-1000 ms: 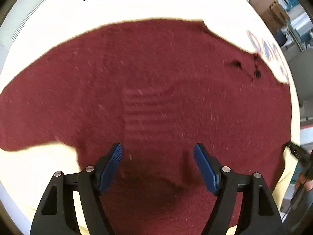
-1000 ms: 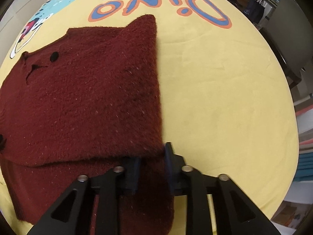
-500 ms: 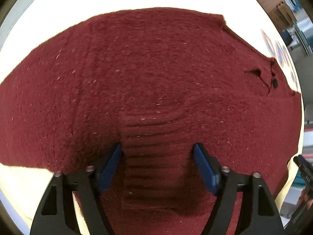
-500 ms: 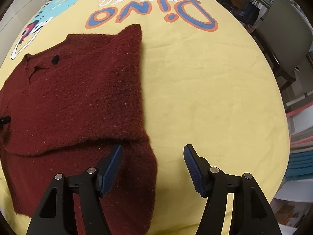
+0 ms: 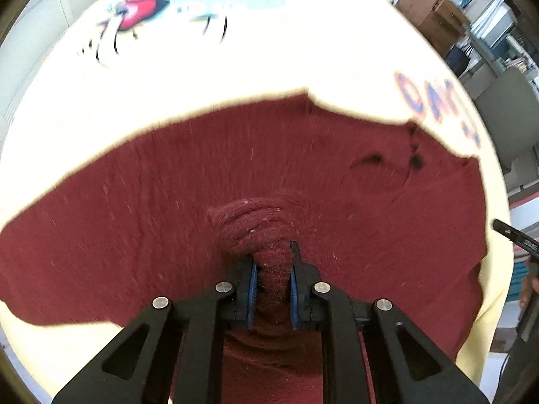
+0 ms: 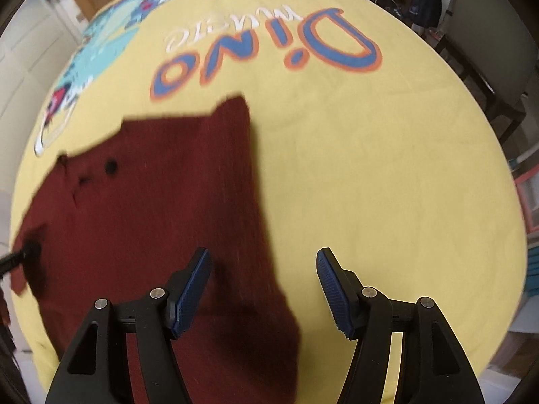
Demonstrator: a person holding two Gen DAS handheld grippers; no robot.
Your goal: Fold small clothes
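A dark red knitted sweater [image 5: 141, 208] lies on a yellow printed cloth [image 5: 235, 77]. My left gripper [image 5: 271, 271] is shut on a bunched ribbed cuff [image 5: 256, 222] of the sweater and lifts it off the body. In the right wrist view the sweater [image 6: 141, 208] lies partly folded, its right edge running down between my fingers. My right gripper [image 6: 264, 271] is open and empty, hovering over the sweater's lower right corner. The left gripper's tip [image 6: 20, 256] shows at the far left edge.
The yellow cloth [image 6: 387, 185] carries a "Dino" print [image 6: 269, 57] and a cartoon drawing [image 5: 141, 10]. Cardboard boxes [image 5: 434, 10] and a chair [image 6: 495, 33] stand beyond the table's far edge. Bare yellow cloth lies to the right of the sweater.
My left gripper has shut on the ribbed cuff and pulled back and up with it. My right gripper let go of the sweater's edge, opened wide and rose slightly.
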